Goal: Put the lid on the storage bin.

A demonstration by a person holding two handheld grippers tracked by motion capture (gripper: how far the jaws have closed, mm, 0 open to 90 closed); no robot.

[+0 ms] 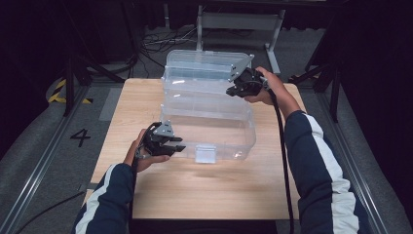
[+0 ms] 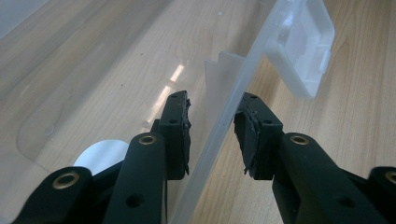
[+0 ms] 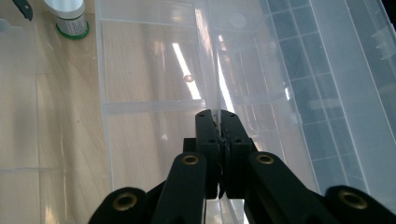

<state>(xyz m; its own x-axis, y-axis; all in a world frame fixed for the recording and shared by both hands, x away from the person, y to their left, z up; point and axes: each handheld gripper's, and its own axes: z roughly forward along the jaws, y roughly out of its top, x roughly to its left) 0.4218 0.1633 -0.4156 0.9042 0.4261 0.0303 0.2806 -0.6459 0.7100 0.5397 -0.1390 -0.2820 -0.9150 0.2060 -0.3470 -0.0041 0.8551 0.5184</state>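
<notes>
Nearest the high view's lens: two dark sleeves with white stripes, entering from the bottom edge over a light wooden table (image 1: 195, 195). Left gripper (image 1: 178, 146) held low at the near left corner of a clear plastic storage box (image 1: 209, 122), pointing toward the front wall. Seen along the left gripper (image 2: 212, 135) from its own camera: jaws parted, one pad inside the box and one outside, the thin front wall (image 2: 229, 107) running up between them. Inner pad clearly apart from the wall; outer pad just beside it, contact not certain; no firm clamp evident. White latch tab (image 2: 303, 42) farther along the same wall, hanging on the outer side. Same latch tab (image 1: 205, 153) visible at the middle of the front wall in the high view. Box resting at the centre of the table, hinged lid (image 1: 204, 63) raised at the far side and leaning back. Right gripper (image 1: 234, 91) held high at the far right of the box, near the lid's lower edge. Seen along the right gripper (image 3: 217, 116) from its own camera: jaws fully closed, pads pinching a thin clear panel edge (image 3: 212, 70) standing upright between them. Small white bottle (image 3: 69, 16) with a green-edged label standing on the table beyond the box.
</notes>
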